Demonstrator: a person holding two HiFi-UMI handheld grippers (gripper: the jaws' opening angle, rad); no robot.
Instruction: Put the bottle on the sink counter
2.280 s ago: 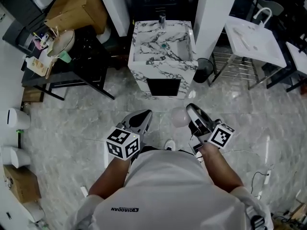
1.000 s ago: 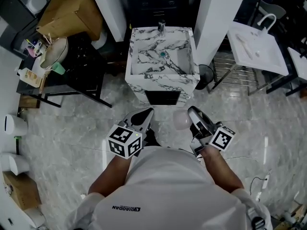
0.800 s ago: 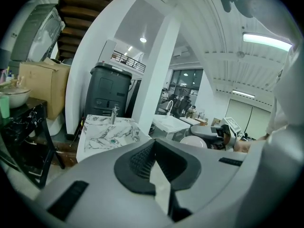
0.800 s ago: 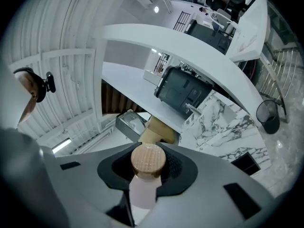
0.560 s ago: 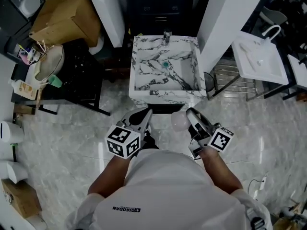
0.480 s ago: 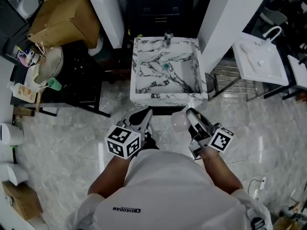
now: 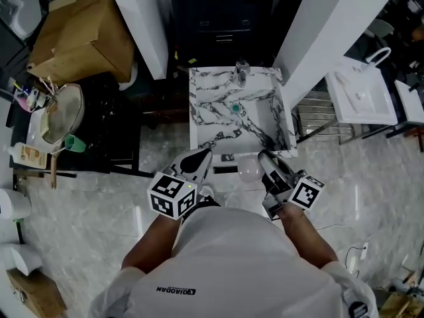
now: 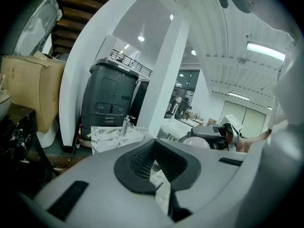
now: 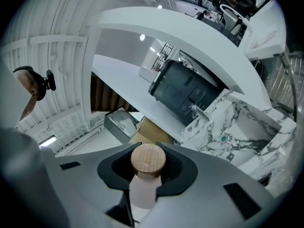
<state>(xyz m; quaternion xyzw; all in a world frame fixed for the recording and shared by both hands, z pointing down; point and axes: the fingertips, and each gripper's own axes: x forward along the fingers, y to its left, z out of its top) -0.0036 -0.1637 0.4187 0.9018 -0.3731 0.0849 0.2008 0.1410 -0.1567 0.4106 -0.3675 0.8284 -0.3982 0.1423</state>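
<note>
Nearest: person's white shirt point(image 7: 232, 264), both forearms reaching fwd over grey marbled floor point(image 7: 93, 197). Left gripper point(image 7: 197, 158), w/ marker cube point(image 7: 172, 195) on top: jaws drawn almost together, only a thin sliver between the dark pads, nothing in them. Right gripper point(image 7: 258, 164), w/ marker cube point(image 7: 305, 192): jaws part-way apart and clamped on the bottle point(image 7: 247, 171), pads pressing on the neck just under the cap. Bottle: pale frosted body, round wooden cap point(image 9: 148, 159), lying roughly level w/ the cap pointing toward the sink; it is in the air over the floor, just near of the sink's near edge, between the two grippers, not on the counter. Next: sink unit point(image 7: 199, 121), white w/ black veining, square basin, green drain plug point(image 7: 234, 108), chrome tap point(image 7: 242, 71) at the far rim. Left of sink: black table point(image 7: 112, 144) w/ round bowl point(image 7: 63, 111), green cup point(image 7: 75, 143), misc. small items too small to tell. Right of sink: metal rack point(image 7: 318, 121), then a white basin on a stand point(image 7: 361, 98). Far: cardboard box point(image 7: 79, 35) at far left, white column point(image 7: 142, 18) left of sink, white column point(image 7: 331, 25) right of it, dark grey cabinet point(image 7: 222, 12) between them.
</note>
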